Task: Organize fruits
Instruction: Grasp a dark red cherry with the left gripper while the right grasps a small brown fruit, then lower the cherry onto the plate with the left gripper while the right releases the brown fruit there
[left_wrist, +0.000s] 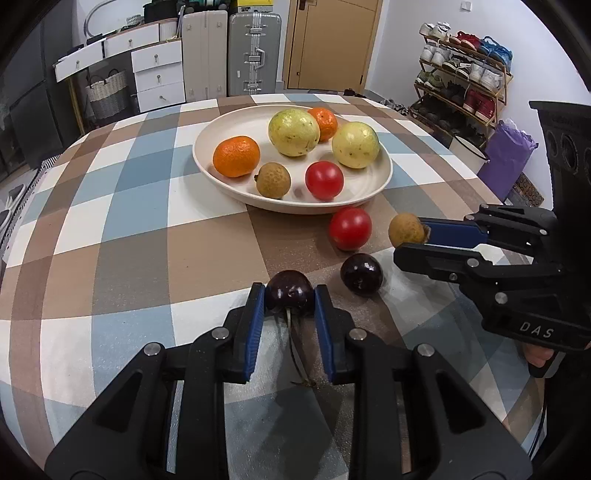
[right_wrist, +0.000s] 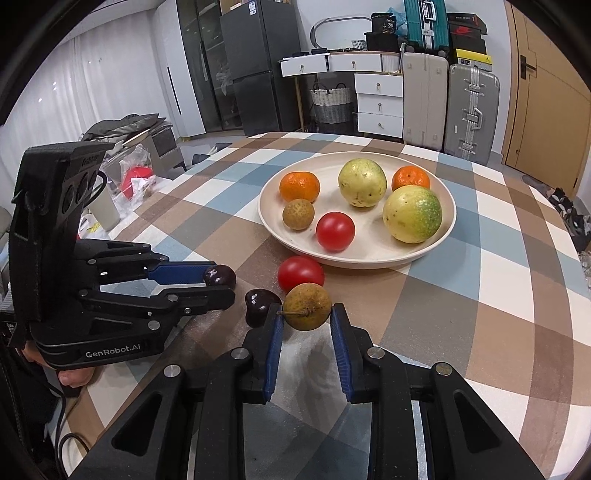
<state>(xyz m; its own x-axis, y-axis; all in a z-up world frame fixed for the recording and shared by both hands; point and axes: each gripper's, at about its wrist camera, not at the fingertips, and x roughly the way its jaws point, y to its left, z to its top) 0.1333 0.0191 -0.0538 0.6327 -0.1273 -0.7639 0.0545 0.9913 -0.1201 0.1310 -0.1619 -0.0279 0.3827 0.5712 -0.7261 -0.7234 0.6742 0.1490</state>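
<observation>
My left gripper (left_wrist: 290, 295) is shut on a dark cherry (left_wrist: 289, 290), its stem trailing back between the fingers; it also shows in the right wrist view (right_wrist: 220, 276). My right gripper (right_wrist: 306, 308) is shut on a brown longan (right_wrist: 307, 305), also in the left wrist view (left_wrist: 407, 229). Both are low over the checked tablecloth, in front of a cream plate (left_wrist: 221, 184). On the cloth between them lie a second cherry (left_wrist: 361, 274) and a red tomato (left_wrist: 350, 228). The plate holds two oranges, two yellow-green guavas, a longan and a tomato.
The round table's edge curves close on both sides. Behind it stand white drawers (right_wrist: 378, 103), suitcases (left_wrist: 254, 55), a shoe rack (left_wrist: 463, 74) and a door. A white cup (right_wrist: 103, 208) and bags sit off the table's left side.
</observation>
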